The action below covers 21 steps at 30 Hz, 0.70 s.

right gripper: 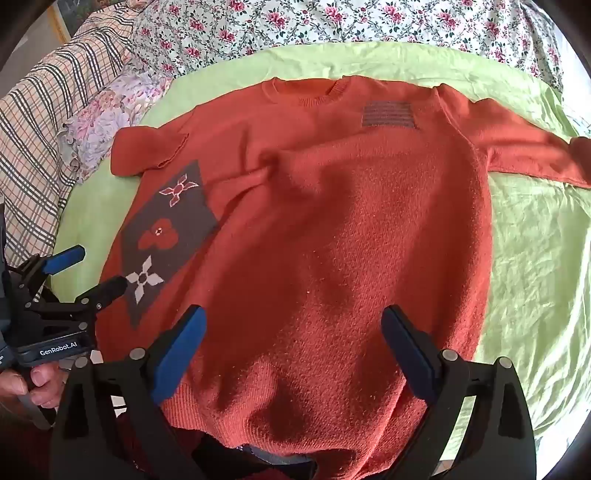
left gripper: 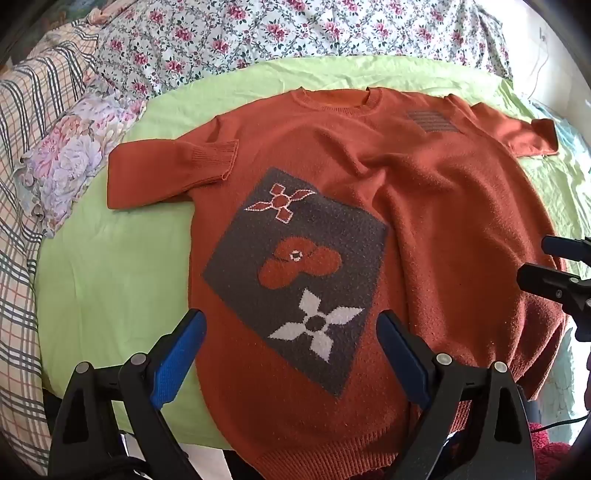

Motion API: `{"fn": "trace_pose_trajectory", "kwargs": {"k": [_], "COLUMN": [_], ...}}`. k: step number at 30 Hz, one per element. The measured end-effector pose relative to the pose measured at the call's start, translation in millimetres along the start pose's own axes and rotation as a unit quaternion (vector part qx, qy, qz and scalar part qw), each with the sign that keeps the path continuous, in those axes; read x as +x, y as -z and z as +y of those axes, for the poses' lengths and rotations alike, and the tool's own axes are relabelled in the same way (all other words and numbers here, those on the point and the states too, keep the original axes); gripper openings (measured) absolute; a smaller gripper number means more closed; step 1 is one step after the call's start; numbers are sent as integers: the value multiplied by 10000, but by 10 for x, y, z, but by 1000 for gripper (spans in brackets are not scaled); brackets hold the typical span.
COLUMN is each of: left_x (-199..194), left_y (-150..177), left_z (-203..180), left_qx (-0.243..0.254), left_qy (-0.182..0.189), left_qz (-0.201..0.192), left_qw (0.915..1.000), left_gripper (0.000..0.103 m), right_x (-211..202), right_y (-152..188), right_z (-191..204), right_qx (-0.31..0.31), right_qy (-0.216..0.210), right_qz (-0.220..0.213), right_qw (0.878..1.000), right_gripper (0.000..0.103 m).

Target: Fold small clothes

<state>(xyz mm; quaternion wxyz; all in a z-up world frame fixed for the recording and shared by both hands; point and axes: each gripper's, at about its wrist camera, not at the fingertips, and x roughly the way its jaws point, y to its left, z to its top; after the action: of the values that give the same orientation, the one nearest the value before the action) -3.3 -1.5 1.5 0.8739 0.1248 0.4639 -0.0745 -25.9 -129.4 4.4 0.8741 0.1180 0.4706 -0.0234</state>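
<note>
Sweater flat on green sheet — both tools wide open, empty.

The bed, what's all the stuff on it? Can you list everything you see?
sweater: one, orange-red, spread flat on the green sheet, neck at the far side
grey patch: one, with three flower shapes, on the sweater's front
striped patch: one, grey, near the collar
green sheet: one, light green, under the sweater
floral quilt: one, white with pink flowers, beyond the sheet
checked blanket: one, beige plaid, at the left
flowered pillow: one, lilac-pink, beside the left sleeve
left gripper: black, blue fingers, open above the hem
right gripper: same, open
hand: one, holding the left gripper
</note>
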Motion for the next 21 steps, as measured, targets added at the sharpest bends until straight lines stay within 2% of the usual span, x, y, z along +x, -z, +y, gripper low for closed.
{"fn": "trace_pose_trajectory", "kwargs": {"k": [21], "left_x": [-66], "left_y": [-55], "left_z": [-1], "left_qx": [-9], "left_qy": [65], "left_qz": [12], "left_qw": [10000], "left_gripper": [94], "right_x": [-33], "right_y": [3], "right_z": [35], "right_qx": [9], "right_qy": [-13], "right_qz": [-62], "right_qw": [10000], "right_gripper": [96]}}
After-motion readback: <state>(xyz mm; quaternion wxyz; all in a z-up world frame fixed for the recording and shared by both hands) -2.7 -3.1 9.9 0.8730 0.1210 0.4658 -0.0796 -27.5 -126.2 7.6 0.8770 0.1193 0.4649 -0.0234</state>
